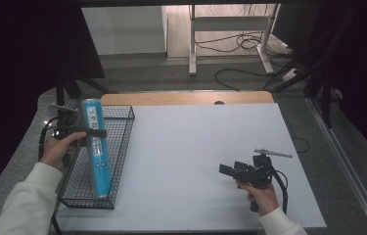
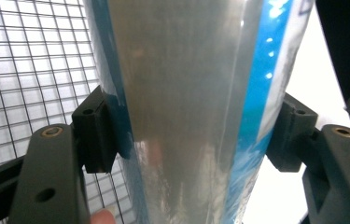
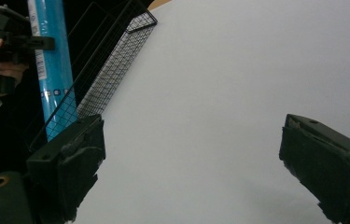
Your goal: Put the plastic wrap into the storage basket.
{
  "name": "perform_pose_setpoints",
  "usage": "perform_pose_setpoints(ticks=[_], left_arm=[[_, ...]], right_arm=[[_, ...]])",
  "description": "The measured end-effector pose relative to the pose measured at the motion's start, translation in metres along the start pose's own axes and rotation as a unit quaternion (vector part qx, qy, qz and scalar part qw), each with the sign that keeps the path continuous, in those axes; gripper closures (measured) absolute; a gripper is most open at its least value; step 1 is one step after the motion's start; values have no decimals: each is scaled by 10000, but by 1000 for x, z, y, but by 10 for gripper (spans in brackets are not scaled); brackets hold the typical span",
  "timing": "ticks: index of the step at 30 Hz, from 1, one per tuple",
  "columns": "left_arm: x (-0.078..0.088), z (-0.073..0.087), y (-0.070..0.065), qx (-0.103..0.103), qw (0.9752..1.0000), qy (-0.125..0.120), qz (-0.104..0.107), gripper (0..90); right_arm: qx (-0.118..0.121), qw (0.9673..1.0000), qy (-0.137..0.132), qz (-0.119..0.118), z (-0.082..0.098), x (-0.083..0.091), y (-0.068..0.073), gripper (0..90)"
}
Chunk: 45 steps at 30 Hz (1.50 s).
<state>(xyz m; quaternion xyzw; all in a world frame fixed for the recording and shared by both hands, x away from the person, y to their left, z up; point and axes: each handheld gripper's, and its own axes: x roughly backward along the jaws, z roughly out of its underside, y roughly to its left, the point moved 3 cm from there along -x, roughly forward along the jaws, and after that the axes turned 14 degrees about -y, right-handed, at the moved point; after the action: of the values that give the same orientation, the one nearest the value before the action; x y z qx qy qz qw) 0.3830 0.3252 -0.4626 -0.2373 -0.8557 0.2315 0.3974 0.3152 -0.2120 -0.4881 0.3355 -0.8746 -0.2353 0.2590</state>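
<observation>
High view first, from the near edge: two white sleeves cut off at the bottom of the frame, the right hand (image 1: 264, 196) wrapped around the right tongs (image 1: 230, 170) low over the white bench (image 1: 205, 147), the jaws pointing left and parted with nothing between them. Same tongs seen from their own camera (image 3: 189, 163) with both black pads wide apart over bare bench. Further left, the left hand (image 1: 59, 149) holding the left tongs (image 1: 93, 133) clamped across a blue tube (image 1: 96, 147), roughly a third of the way down from its top. Tube standing tilted in the black wire basket (image 1: 120, 161) at the bench's left edge, lower end down inside the mesh and partly veiled by it, top above the rim. White label with small print near the top, too small to read. Up close in the left gripper view, a shiny silver and blue surface (image 2: 186, 112) pinched between the pads, both ends cut off by the frame, mesh behind at left. Beyond the bench, a grey floor (image 1: 240, 81) with loose cables, dark at both sides.
</observation>
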Motion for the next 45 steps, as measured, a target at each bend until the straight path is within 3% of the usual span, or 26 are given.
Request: perform_pose_setpoints(ticks=[8, 16, 26, 29, 36, 39, 40, 45], left_arm=[[-22, -2, 2, 184, 9988, -19, -462, 314], [-37, 0, -2, 79, 9961, 26, -879, 312], [-61, 2, 11, 261, 9933, 190, -1105, 307], [-68, 3, 17, 313, 9917, 288, -1212, 300], [-83, 11, 29, 272, 9840, 541, -1674, 269], [-76, 7, 22, 186, 9872, 308, -1552, 222], [-75, 6, 19, 204, 9883, 348, -1469, 200], [-70, 10, 9, -55, 9886, 351, -1463, 139]], right_arm=[[9, 10000, 1, 6, 0, 1, -1, 74], [-16, 10000, -22, 27, 0, 1, -1, 75], [-53, 10000, -11, 45, 0, 1, -3, 76], [-52, 10000, -20, 56, 0, 1, -3, 76], [-68, 10000, -18, 64, 0, 2, -5, 77], [-67, 10000, -13, 55, 0, 2, -4, 77], [-73, 10000, -6, 51, 0, 2, -4, 77], [-58, 10000, -10, 24, 1, 2, -3, 77]])
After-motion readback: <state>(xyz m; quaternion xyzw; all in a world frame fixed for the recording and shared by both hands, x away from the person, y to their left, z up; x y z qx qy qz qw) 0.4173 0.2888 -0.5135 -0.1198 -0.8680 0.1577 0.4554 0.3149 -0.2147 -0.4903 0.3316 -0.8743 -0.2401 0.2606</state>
